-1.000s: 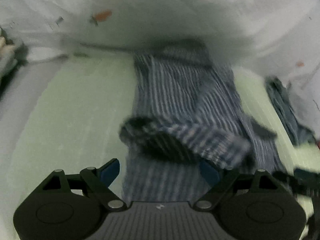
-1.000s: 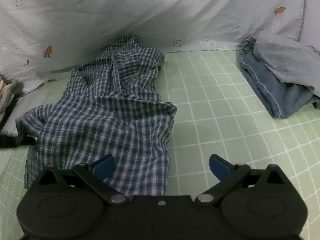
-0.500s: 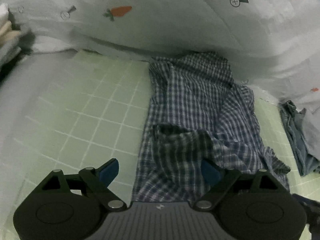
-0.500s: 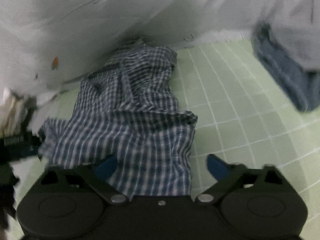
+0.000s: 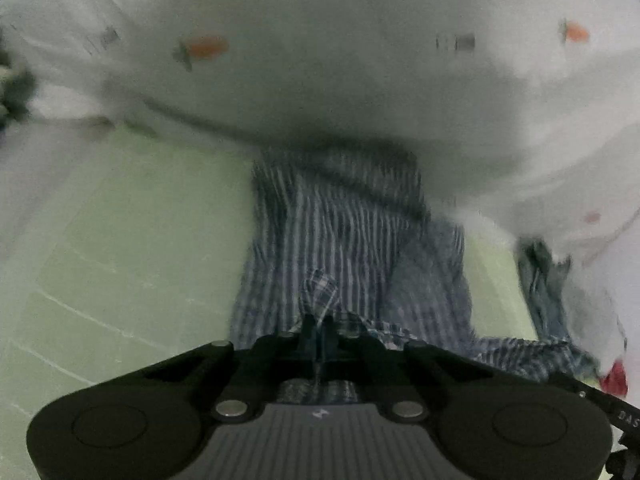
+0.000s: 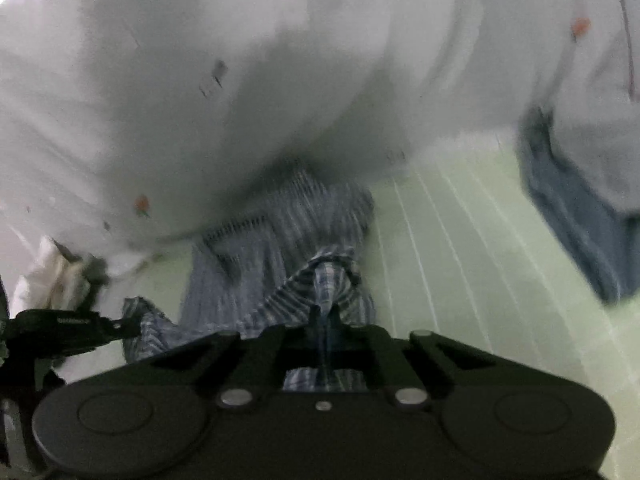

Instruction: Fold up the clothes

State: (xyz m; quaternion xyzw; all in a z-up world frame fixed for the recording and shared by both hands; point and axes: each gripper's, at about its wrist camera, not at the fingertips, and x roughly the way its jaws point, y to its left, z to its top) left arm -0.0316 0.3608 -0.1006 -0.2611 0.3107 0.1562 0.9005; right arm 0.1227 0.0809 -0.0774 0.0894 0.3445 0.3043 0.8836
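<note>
Left wrist view shows me the plaid shirt (image 5: pixel 340 240) stretched out ahead on the green checked mat (image 5: pixel 132 248), its near edge drawn up into my left gripper (image 5: pixel 318 332), whose fingers are pressed together on a fold of cloth. On the right wrist view, my right gripper (image 6: pixel 324 320) likewise has its fingers clamped on a bunched bit of shirt (image 6: pixel 280 248). Both views are blurred.

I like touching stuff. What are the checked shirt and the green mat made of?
The shirt looks like thin, matte woven cloth, maybe cotton: it creases and bunches where each tool pinches it. The mat looks smooth, perhaps vinyl or rubber, flat with printed white lines; blur leaves that unsure.
</note>
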